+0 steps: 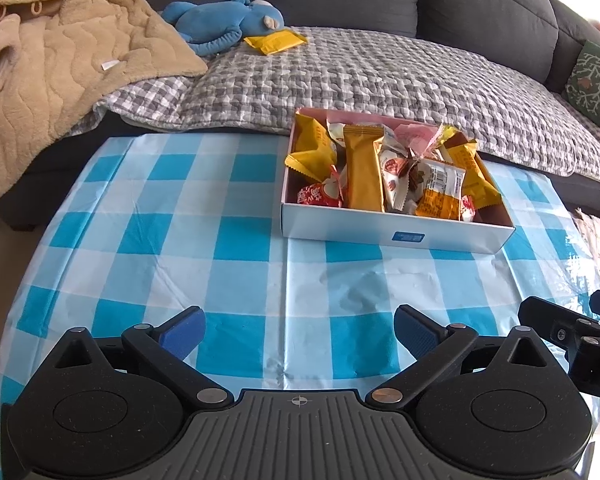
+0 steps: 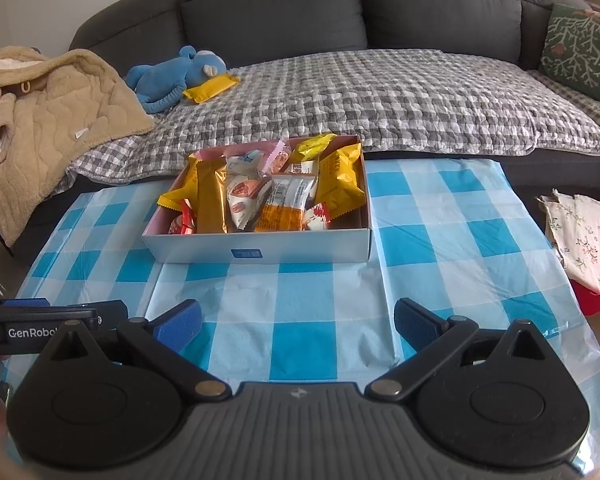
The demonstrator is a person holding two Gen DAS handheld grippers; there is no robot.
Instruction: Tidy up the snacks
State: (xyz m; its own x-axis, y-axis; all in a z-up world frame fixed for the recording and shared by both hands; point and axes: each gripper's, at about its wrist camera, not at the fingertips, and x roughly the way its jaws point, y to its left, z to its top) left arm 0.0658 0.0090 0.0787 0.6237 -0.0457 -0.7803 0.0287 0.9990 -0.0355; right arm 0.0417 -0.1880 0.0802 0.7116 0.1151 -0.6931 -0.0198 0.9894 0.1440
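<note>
A white box [image 1: 396, 236] [image 2: 204, 246] full of several wrapped snacks stands on the blue checked tablecloth [image 1: 180, 240] [image 2: 440, 248] near its far edge. One yellow snack packet [image 1: 275, 41] [image 2: 210, 87] lies on the sofa's grey checked cover next to a blue plush toy [image 1: 220, 20] [image 2: 172, 74]. My left gripper [image 1: 300, 332] is open and empty, low over the cloth well short of the box. My right gripper [image 2: 298, 330] is open and empty beside it. Each gripper shows at the edge of the other's view.
A beige fleece blanket [image 1: 48, 80] [image 2: 40, 120] is heaped on the sofa at the left. A green patterned cushion [image 1: 596, 84] [image 2: 580, 44] sits at the right. A floral cloth [image 2: 584, 236] on something red lies right of the table.
</note>
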